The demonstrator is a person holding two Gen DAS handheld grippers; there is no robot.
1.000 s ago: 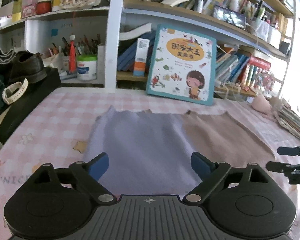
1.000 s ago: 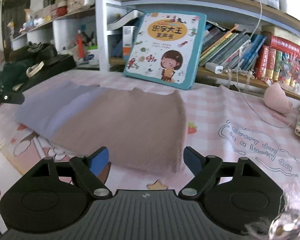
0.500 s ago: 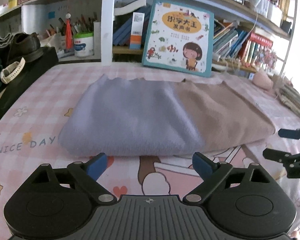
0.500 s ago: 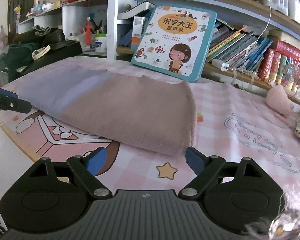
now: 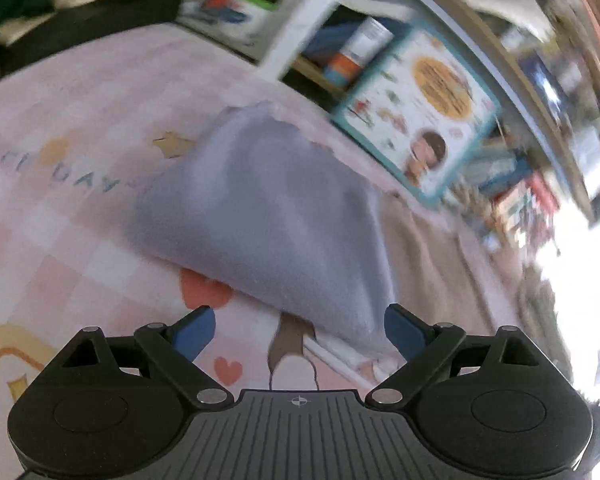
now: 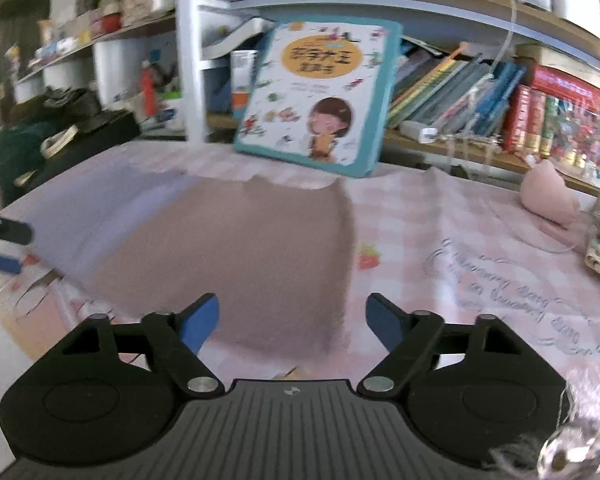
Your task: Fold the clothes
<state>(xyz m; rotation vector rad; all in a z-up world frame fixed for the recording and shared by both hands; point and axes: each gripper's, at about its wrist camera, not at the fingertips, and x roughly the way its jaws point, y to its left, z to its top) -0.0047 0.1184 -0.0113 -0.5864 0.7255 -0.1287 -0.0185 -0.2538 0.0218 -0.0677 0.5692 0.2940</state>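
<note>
Right now we see both tongs standing apart and holding nothing: the left tongs (image 5: 300, 330) hover over the near edge of the lilac half of the garment (image 5: 260, 220), the right tongs (image 6: 292, 322) over the near edge of its brown half (image 6: 252, 256), all lying flat on the pink checked table (image 6: 460, 248). If we close too shallow, we may pinch only the top layer and drag the cloth askew. The left view is blurred and tilted, so a hasty reach could push the cloth toward the picture book (image 6: 320, 92) beyond.
</note>
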